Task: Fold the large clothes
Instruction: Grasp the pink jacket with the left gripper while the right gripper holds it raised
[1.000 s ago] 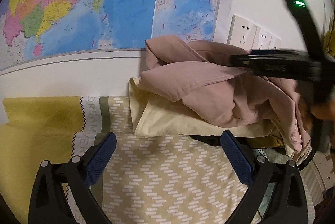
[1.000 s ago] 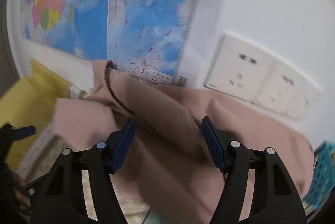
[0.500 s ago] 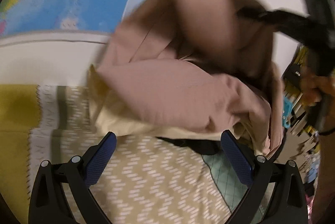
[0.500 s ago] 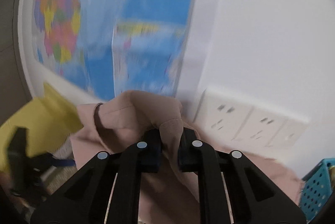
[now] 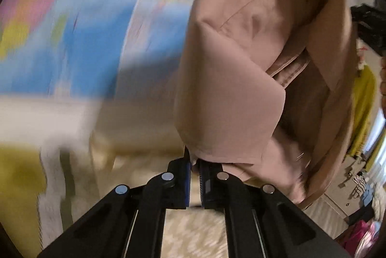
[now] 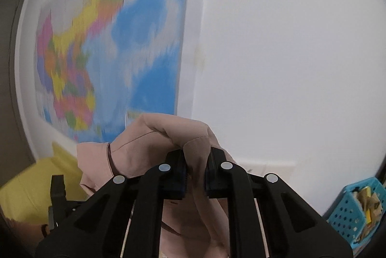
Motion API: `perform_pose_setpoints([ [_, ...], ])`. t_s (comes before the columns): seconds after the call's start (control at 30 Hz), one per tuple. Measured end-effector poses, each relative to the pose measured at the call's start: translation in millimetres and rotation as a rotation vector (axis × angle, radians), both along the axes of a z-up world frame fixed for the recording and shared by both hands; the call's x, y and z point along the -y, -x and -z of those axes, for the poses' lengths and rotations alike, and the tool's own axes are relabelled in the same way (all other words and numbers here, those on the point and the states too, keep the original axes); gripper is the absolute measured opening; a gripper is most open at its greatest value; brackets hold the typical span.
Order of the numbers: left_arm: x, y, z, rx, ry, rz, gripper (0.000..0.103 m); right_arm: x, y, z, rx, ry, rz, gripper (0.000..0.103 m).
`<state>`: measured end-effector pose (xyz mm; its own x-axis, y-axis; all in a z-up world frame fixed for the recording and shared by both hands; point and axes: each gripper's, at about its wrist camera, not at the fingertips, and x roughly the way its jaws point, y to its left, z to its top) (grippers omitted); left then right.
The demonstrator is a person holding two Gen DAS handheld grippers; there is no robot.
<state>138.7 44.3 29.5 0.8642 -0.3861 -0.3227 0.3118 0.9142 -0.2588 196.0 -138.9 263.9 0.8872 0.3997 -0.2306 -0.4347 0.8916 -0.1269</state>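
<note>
A large dusty-pink garment (image 5: 229,89) hangs in folds in front of the left wrist camera. My left gripper (image 5: 195,161) is shut on its lower hem corner. In the right wrist view the same pink garment (image 6: 149,137) bunches over my right gripper (image 6: 195,161), which is shut on a fold of it, held high against the white wall. The right gripper's black body (image 5: 369,24) shows at the right edge of the left wrist view. The left gripper's dark frame (image 6: 56,195) shows low on the left of the right wrist view.
A coloured wall map (image 6: 108,52) hangs behind. Below lie yellow bedding (image 6: 31,188), a patterned beige cover (image 5: 193,231) and a blurred cream garment (image 5: 135,144). A blue basket (image 6: 354,212) stands at the lower right by wall sockets (image 6: 267,166). Clutter (image 5: 361,185) fills the room's right side.
The left gripper went from wide open to shut on the pink garment's hem. The right gripper closed on a fold and rose, lifting the garment off the pile.
</note>
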Motion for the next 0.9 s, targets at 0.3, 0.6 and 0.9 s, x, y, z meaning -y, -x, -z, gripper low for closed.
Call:
perform_pose_setpoints([
  [0.3,67,51,-30,0.276,-0.188,0.235,0.072,37,87,-79,0.137,-0.054,0.024,0.010],
  [0.6,115,14,1,0.204,-0.241,0.324,0.014,60,126,-79,0.131,-0.076,0.034,0.010],
  [0.9,48,71,-72,0.363,-0.163,0.232,0.006,110,204,-98,0.190,-0.177,0.028,0.010],
])
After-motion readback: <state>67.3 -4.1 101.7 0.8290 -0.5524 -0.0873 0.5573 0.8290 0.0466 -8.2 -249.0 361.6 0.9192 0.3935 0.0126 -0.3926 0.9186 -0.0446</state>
